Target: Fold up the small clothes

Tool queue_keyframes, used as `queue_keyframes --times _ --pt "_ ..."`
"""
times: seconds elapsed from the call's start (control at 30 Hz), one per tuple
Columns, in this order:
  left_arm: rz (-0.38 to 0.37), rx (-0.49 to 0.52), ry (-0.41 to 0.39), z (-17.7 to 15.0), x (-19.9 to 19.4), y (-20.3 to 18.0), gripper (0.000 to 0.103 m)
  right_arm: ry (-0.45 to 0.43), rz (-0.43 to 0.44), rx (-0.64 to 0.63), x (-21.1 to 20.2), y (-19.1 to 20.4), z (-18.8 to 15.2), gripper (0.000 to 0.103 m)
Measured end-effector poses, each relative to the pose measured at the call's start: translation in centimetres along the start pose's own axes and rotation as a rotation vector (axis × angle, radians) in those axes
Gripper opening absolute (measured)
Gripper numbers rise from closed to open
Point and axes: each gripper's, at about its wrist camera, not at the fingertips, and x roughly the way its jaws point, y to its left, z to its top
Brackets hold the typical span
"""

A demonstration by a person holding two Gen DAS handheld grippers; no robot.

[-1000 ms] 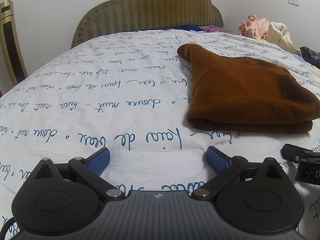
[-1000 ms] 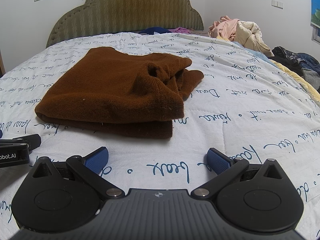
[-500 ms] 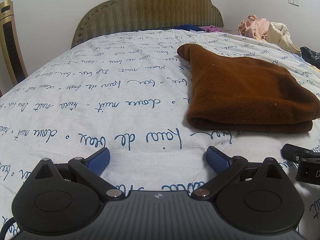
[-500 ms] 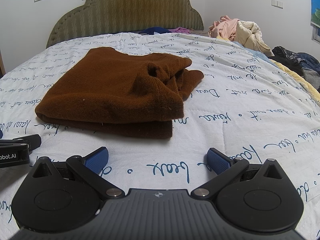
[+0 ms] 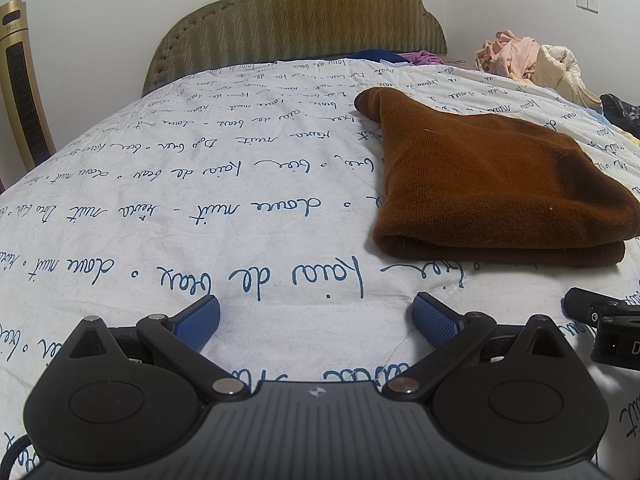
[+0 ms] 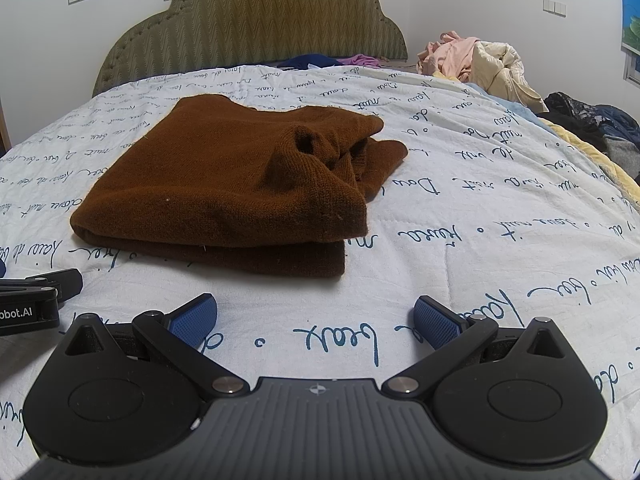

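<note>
A brown knitted garment [image 5: 488, 184] lies folded in a flat stack on the white bedspread with blue script [image 5: 200, 208]. In the right wrist view the same brown garment [image 6: 240, 184] sits just ahead and left of centre, with a rumpled collar or sleeve on its right side. My left gripper [image 5: 316, 318] rests low on the bedspread, open, nothing between its blue pads; the garment is ahead to its right. My right gripper [image 6: 316, 318] is also open and empty, a short way in front of the garment's near edge.
The olive padded headboard [image 6: 256, 28] stands at the far end. A heap of pink and cream clothes [image 6: 476, 64] and dark clothes [image 6: 592, 120] lie at the right side of the bed. A gold tower appliance [image 5: 22, 88] stands left of the bed.
</note>
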Motion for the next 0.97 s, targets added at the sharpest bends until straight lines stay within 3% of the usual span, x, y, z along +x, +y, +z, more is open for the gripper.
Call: queue_keyframes --times 0.8,0.97 --pt "-0.003 0.001 -0.004 0.0 0.0 0.1 0.103 0.000 -0.006 -0.008 0.1 0.1 0.0 0.103" --pt "-0.008 0.055 -0.039 0.2 -1.0 0.4 0.103 -0.006 0.036 0.025 -0.9 -0.7 0.3 0.103"
